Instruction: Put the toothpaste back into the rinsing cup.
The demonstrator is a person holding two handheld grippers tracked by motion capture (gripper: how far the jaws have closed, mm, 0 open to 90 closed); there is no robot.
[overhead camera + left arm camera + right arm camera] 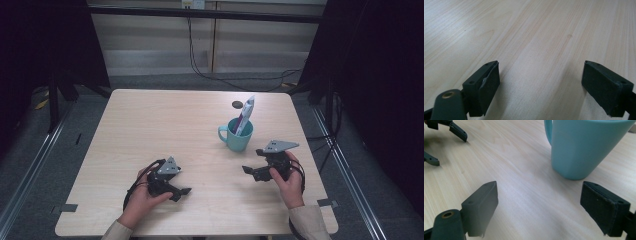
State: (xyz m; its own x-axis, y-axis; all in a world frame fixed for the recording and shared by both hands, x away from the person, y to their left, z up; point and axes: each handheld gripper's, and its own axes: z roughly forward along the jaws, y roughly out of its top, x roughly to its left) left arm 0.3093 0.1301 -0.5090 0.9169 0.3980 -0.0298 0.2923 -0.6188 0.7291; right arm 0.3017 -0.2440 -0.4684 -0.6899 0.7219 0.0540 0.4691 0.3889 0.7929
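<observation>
A teal mug [237, 135] stands upright on the wooden surface [150, 120], in its right half and somewhat nearer the far edge than the two hands are. A tube in white and purple, probably toothpaste [245, 116], stands inside the mug and leans toward the far right, so its long axis is nearly vertical with a small tilt. The handle of the mug points to the left edge of the surface. A small dark round thing, maybe a cap [237, 104], lies on the surface just behind the mug, toward the far edge.

The right gripper [251, 171] rests low near the right edge, and its jaws are released, wide apart, with nothing between them. In the right gripper view the mug [584, 147] is just ahead of the jaws and a little to their right side, near but not touching. The left gripper [184, 192] sits near the front edge, left of the middle, also with released jaws that grasp nothing; the left gripper view looks along them over bare wood [544, 37].

So the right hand [289, 181] is clearly the nearer one to the mug and the tube; the left hand [142, 197] is well apart from them. I judge that the coming move belongs to the right gripper: it must go forward and rise, because the tube sticks out above the rim, higher than the jaws are now.
</observation>
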